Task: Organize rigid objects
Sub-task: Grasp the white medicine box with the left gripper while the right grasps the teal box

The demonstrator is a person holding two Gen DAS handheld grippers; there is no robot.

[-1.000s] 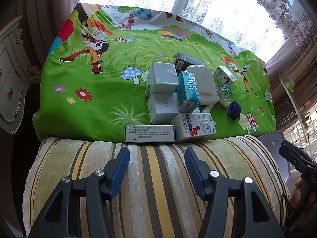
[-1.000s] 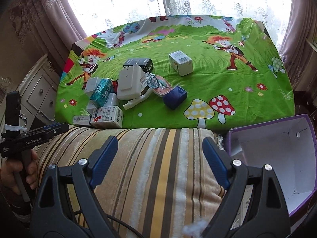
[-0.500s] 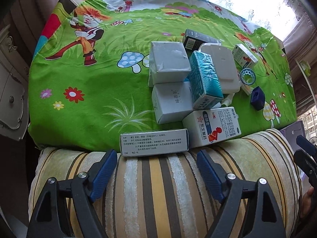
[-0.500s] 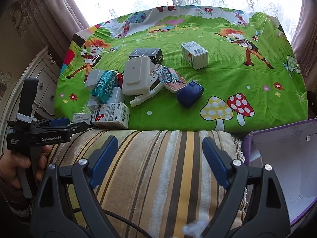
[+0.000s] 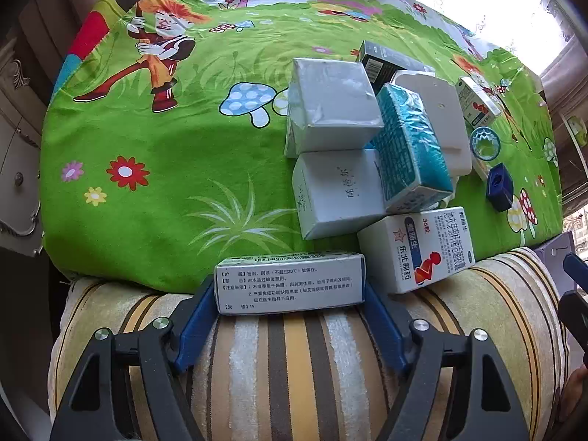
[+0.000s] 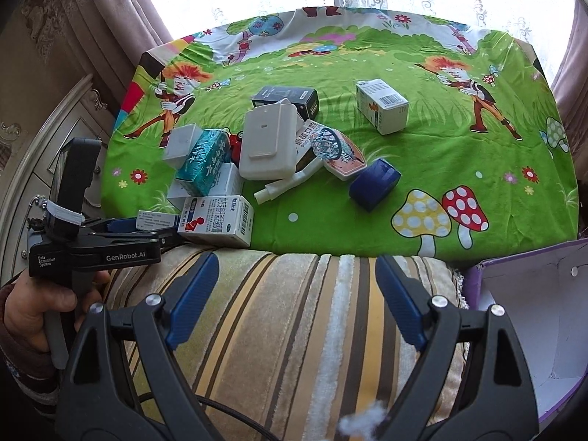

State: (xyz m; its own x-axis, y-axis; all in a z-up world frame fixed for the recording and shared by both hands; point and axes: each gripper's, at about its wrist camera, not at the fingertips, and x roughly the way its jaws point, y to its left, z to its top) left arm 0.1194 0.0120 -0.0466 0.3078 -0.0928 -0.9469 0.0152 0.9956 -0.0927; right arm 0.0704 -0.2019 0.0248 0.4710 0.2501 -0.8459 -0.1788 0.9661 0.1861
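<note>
A pile of small boxes lies on the green cartoon cloth (image 5: pixel 154 169). Nearest is a flat white medicine box (image 5: pixel 290 283) with black print at the cloth's front edge. My left gripper (image 5: pixel 290 294) is open, its blue fingers at both ends of that box; whether they touch it I cannot tell. The box also shows in the right wrist view (image 6: pixel 156 219). Beside it stand a red-and-blue printed box (image 5: pixel 417 248), white boxes (image 5: pixel 330 110) and a teal packet (image 5: pixel 411 147). My right gripper (image 6: pixel 294 286) is open and empty over the striped cushion (image 6: pixel 294 330).
A purple-edged open cardboard box (image 6: pixel 533 316) stands at the right. A dark blue block (image 6: pixel 375 183), a white flat case (image 6: pixel 270 143), a black box (image 6: pixel 286 97) and a separate white carton (image 6: pixel 382 104) lie on the cloth. A cabinet (image 6: pixel 47 139) stands at left.
My left gripper has moved forward and opened wider, so its fingers now flank the flat white medicine box. The right gripper has edged forward slightly and stays open.
</note>
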